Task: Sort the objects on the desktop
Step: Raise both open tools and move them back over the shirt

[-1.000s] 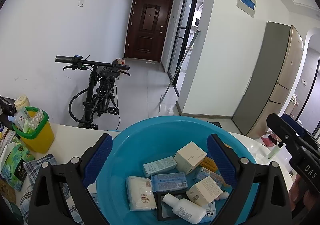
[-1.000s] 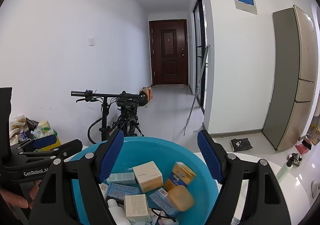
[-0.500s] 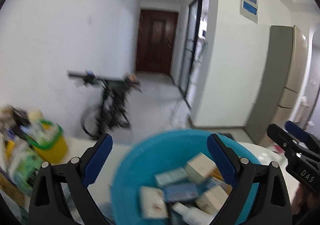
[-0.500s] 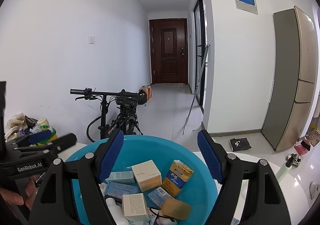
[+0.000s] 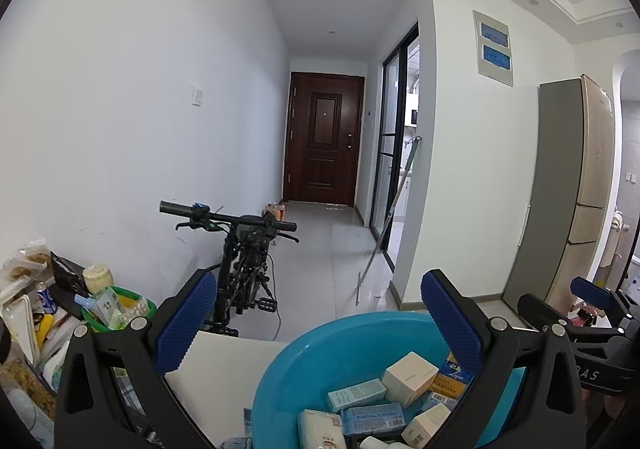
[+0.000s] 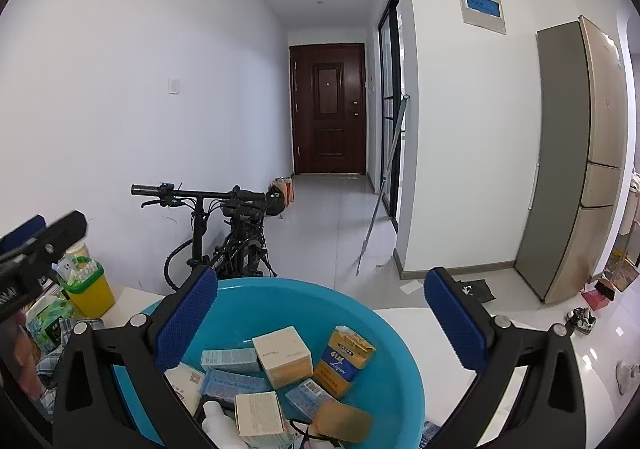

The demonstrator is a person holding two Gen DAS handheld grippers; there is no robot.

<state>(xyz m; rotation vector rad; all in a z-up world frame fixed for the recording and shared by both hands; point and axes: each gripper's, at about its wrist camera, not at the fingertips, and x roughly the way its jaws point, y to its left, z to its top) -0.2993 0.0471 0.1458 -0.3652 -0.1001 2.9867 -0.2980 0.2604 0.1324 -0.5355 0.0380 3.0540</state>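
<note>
A blue plastic basin (image 5: 304, 353) (image 6: 400, 365) stands on the white table, filled with several small boxes, among them a cream box (image 5: 410, 372) (image 6: 283, 355), an orange pack (image 6: 344, 361) and a white bottle (image 6: 214, 423). My left gripper (image 5: 320, 323) is open and empty above the basin's left part. My right gripper (image 6: 322, 319) is open and empty above the basin. Each gripper shows at the edge of the other's view.
A yellow and green bin (image 5: 120, 313) (image 6: 86, 291) full of small items and a pile of packets (image 5: 28, 301) stand at the table's left. A bicycle (image 5: 240, 261) leans on the wall beyond. A fridge (image 6: 580, 161) stands at the right.
The left gripper has shifted left and tilted up, so the basin now sits lower right in its view. The right gripper has barely moved. Both stay open.
</note>
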